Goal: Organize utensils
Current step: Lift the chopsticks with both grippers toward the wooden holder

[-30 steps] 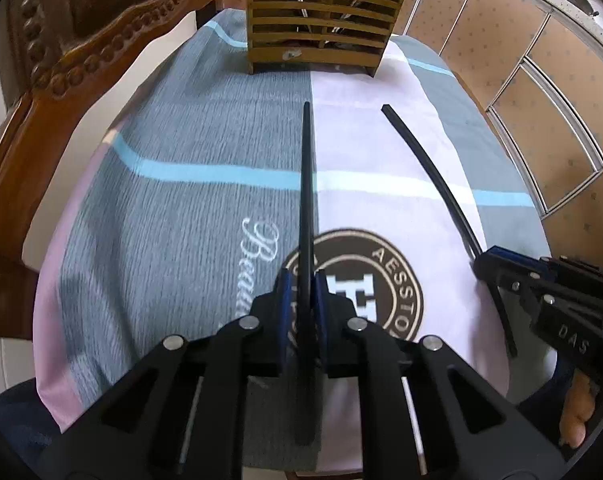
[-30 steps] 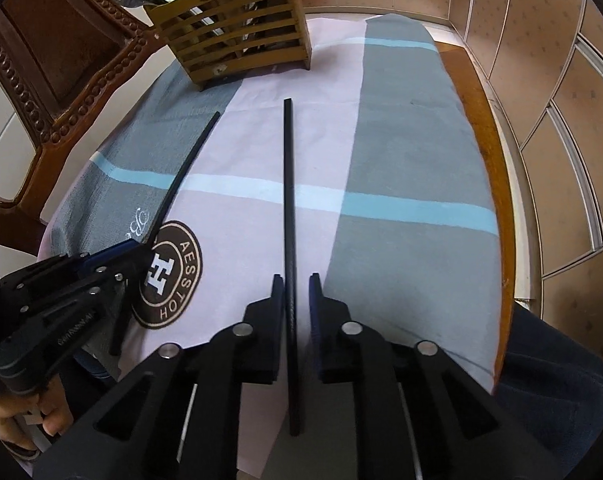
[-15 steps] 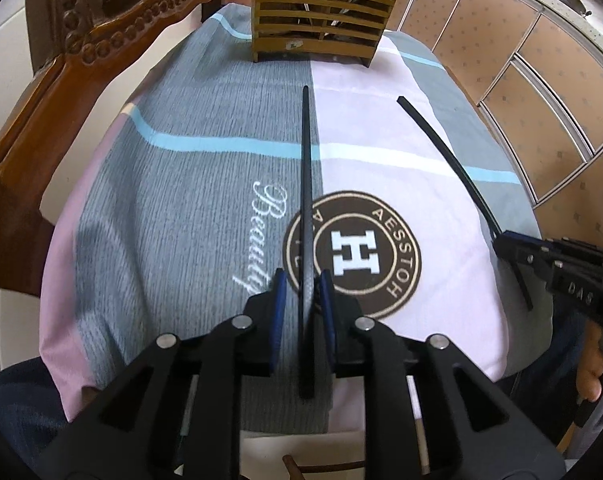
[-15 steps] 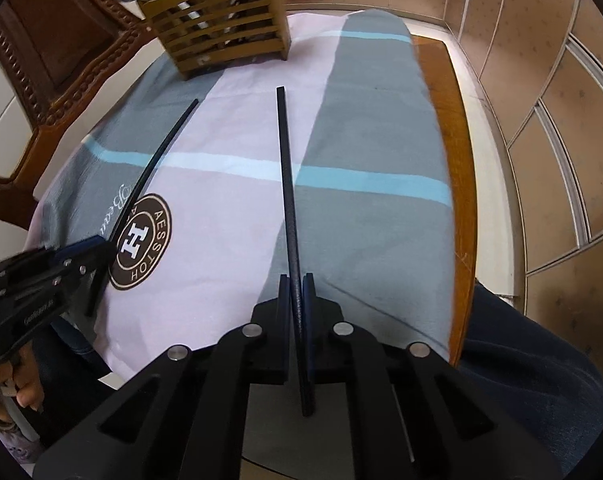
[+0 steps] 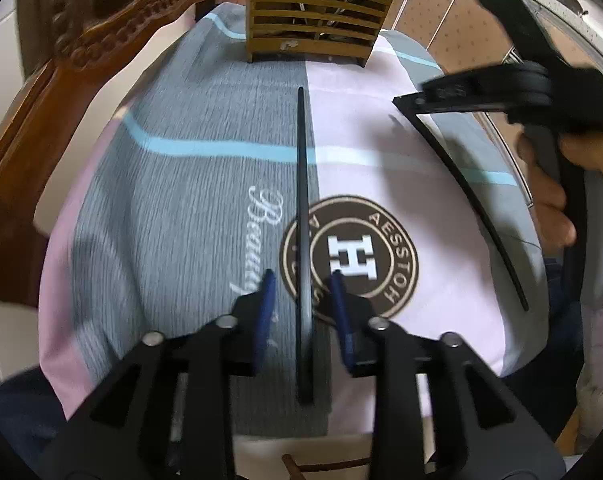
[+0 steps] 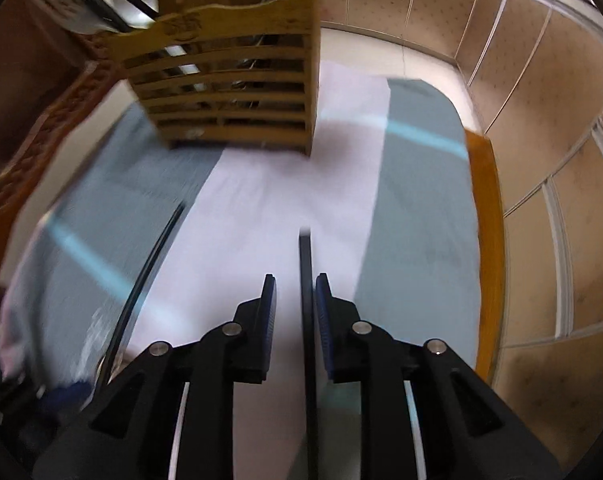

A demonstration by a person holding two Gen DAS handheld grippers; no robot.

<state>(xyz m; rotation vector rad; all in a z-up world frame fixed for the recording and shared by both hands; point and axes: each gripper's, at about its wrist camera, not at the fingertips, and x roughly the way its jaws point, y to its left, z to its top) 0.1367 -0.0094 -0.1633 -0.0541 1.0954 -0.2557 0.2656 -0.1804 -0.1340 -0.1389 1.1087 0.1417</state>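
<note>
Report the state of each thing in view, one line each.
left tool, open; jaws have just been opening, left chopstick loose between them
left chopstick, lying on the cloth
right tool, open; jaws have just been opening, right chopstick between them
right chopstick, against one pad only
utensil holder, upright, holding utensils

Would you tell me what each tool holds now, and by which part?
The left tool has just been opening around one thin black chopstick, the right tool around the other chopstick; neither is clamped, so nothing is held.
</note>
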